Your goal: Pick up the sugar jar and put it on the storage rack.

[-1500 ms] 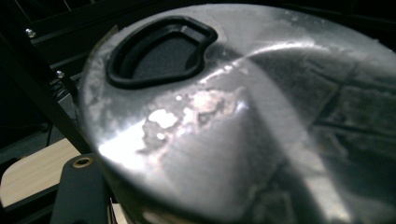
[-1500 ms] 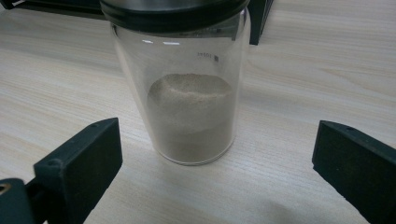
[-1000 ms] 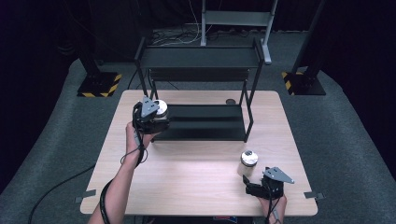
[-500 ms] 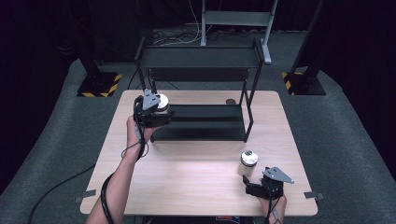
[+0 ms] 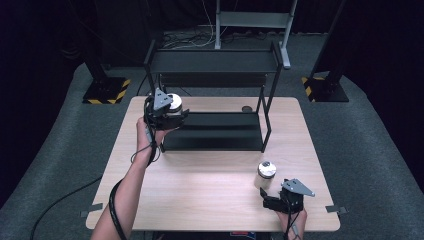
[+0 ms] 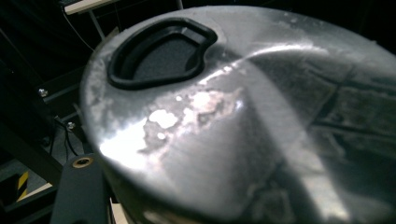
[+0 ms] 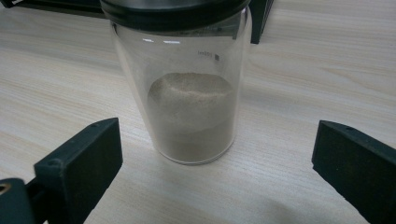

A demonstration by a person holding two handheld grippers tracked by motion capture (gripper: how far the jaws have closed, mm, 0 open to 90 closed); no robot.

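1. High view: since a second before, my left gripper [image 5: 165, 111] had carried its jar [image 5: 173, 103] slightly up and toward the rack's [image 5: 212, 137] left end, so shelving looked close. My left forearm reached forward, with the jar at that end. The right gripper [image 5: 274, 202] waited beside the second jar [image 5: 265, 174], in front of the rack.
2. Left gripper view: I was clenched on the jar's steel lid [image 6: 243, 116].
3. Right gripper view: my jaws stood spread, released, around the powder-filled second jar [image 7: 191, 93], not touching.

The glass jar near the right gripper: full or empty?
Partly full. The glass jar holds pale powder only in its lower part, with clear glass above it.
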